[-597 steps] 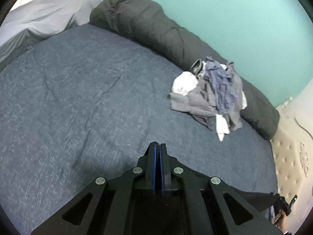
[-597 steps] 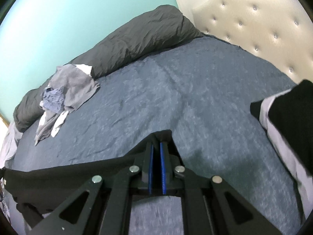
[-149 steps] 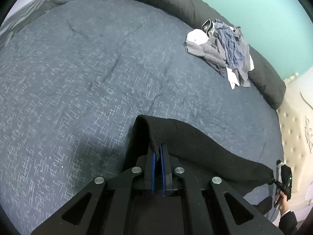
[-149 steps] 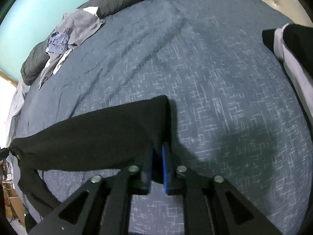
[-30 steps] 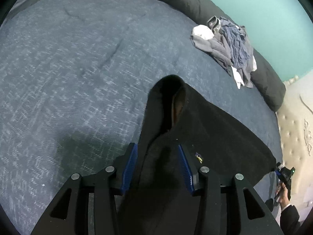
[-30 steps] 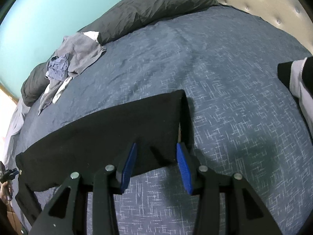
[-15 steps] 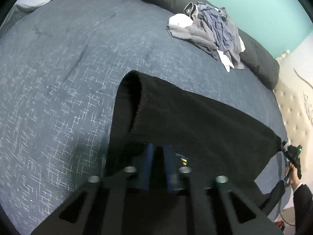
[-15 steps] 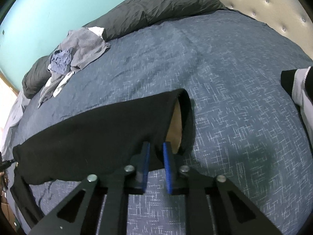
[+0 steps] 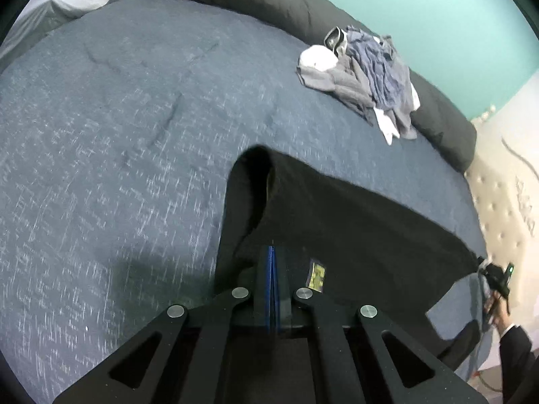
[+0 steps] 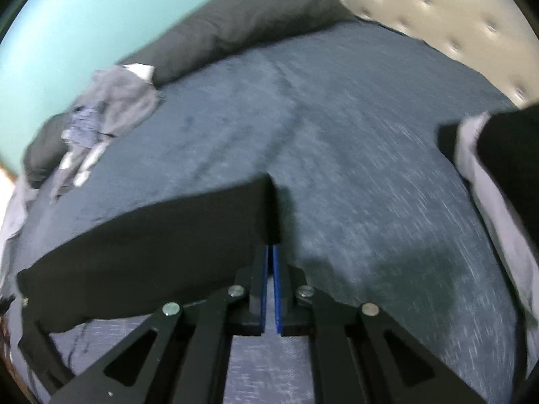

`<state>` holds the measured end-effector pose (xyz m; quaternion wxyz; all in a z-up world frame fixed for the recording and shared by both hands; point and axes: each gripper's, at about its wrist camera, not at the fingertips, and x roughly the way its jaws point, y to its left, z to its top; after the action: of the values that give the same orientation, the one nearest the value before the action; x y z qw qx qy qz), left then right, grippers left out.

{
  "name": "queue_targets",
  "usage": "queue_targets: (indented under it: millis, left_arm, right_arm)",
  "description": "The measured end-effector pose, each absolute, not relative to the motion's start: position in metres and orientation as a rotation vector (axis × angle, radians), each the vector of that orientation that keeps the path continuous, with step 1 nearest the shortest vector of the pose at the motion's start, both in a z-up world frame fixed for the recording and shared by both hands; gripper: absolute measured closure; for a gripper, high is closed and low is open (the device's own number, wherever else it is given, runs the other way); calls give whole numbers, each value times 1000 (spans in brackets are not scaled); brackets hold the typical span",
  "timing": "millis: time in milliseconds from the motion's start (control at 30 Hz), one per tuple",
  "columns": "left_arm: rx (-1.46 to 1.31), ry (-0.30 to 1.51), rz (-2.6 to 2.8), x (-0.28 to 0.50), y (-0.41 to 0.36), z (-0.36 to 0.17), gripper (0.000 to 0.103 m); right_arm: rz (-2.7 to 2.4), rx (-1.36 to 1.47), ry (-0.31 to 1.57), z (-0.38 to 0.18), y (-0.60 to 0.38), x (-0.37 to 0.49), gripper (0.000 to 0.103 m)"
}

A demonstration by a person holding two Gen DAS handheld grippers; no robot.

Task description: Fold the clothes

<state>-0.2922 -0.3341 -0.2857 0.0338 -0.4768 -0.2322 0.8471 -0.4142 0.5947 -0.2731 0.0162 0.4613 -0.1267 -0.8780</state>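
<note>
L gripper (image 9: 272, 252) is clamped on the near edge of the black garment (image 9: 353, 222), blue pads pressed flat together w/ cloth pinched between; jaws have just been closing. Ahead of the L jaws the garment's open end gapes as a dark tube, and the rest of the cloth runs off to the right of the jaws across the blue bedspread (image 9: 118, 128), reaching the other gripper held in a hand (image 9: 498, 309) at the far right edge. A small yellow label (image 9: 316, 274) sits on the cloth just right of the jaws. R gripper (image 10: 270, 252) is likewise clenched on the garment's other corner, jaws also just been closing, thin slit between pads w/ black fabric caught at the tips; from there the cloth stretches left of the jaws, lifted a bit off the bed. Well ahead & left of the R jaws: pile of grey/blue clothes (image 10: 104, 114) against the dark rolled duvet (image 10: 235, 23). Right of the R jaws, a black-and-white folded item (image 10: 488, 155). R view is blurred.
</note>
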Motion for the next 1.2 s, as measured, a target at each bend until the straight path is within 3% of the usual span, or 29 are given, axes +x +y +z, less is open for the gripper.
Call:
queue_targets:
  millis: [133, 200, 233, 267, 300, 367, 500, 600, 1200]
  left_arm:
    - [-1537, -703, 2580, -276, -324, -287, 100]
    - [-1553, -680, 2560, -263, -320, -283, 94]
    - [-1566, -663, 2557, -256, -317, -281, 91]
    - [-1581, -644, 2556, -248, -315, -279, 79]
    - [-1590, -645, 2552, -240, -313, -277, 64]
    - [-1600, -679, 2536, -223, -312, -275, 53]
    - [-1626, -702, 2543, -186, -313, -273, 50]
    - [-1620, -749, 2556, -162, -315, -274, 47]
    - [-1544, -898, 2595, -92, -316, -285, 41]
  right_arm:
    - [-2717, 1461, -473, -277, 591, -399, 95]
    - [-2685, 1458, -495, -275, 585, -385, 87]
    - [-2663, 1458, -509, -274, 581, -379, 75]
    - [-2641, 1462, -511, -272, 579, -370, 67]
    - [-2619, 1466, -513, -270, 576, -362, 67]
    - [-2576, 1477, -511, -267, 570, -342, 67]
    - [-2535, 1499, -485, -259, 561, -299, 65]
    - [-2537, 1515, -524, -257, 567, -267, 53]
    - [-2588, 1613, -699, -293, 607, -155, 46]
